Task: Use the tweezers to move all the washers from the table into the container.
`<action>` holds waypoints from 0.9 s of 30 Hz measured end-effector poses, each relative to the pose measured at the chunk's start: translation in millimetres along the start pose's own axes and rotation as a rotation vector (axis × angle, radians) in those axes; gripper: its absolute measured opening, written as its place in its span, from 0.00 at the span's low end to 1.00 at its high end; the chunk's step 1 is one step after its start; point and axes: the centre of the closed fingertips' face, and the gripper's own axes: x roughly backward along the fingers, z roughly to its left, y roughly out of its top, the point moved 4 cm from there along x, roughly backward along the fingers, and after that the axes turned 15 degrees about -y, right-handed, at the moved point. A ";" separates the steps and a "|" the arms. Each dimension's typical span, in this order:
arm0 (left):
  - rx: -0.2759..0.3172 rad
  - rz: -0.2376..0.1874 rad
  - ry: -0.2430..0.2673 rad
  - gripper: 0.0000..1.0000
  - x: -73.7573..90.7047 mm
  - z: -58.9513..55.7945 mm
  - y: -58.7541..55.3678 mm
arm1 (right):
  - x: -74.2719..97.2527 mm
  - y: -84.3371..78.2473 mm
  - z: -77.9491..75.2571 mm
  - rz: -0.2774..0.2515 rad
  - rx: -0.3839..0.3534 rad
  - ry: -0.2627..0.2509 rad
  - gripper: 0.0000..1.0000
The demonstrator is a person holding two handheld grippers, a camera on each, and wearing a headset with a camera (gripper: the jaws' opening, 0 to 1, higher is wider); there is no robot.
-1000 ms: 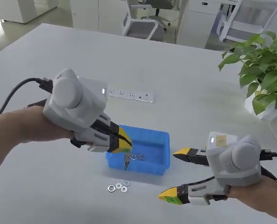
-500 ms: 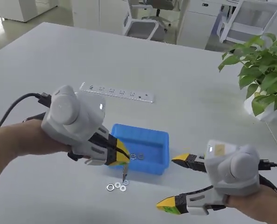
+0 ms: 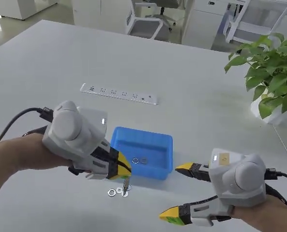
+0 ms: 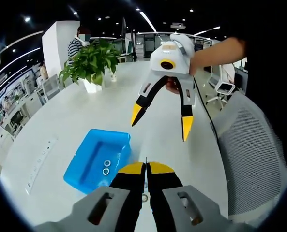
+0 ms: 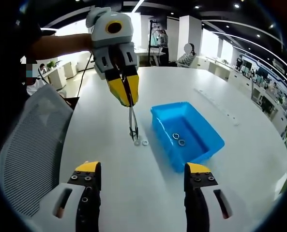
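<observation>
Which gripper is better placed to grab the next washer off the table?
Left. The left gripper is shut on the tweezers, tips down at the washers beside the container. The right gripper is open, empty, off to the side.

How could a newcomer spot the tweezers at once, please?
On the white table, find the blue container; the left gripper hangs by its near left corner. The tweezers are the thin metal prongs clamped in that gripper's yellow jaws, pointing down at the loose washers; the right gripper holds nothing.
</observation>
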 end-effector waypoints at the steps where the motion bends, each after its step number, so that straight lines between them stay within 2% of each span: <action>1: 0.000 -0.001 0.001 0.05 -0.3 0.4 -0.2 | -0.1 -0.5 0.2 0.001 0.000 0.001 0.70; 13: 0.004 -0.005 -0.008 0.05 -7.0 6.0 -5.7 | 0.6 -6.1 1.2 0.015 -0.004 0.003 0.70; 27: 0.007 -0.019 0.001 0.05 -8.4 6.4 -9.7 | -1.8 -7.6 4.8 0.024 0.002 0.020 0.69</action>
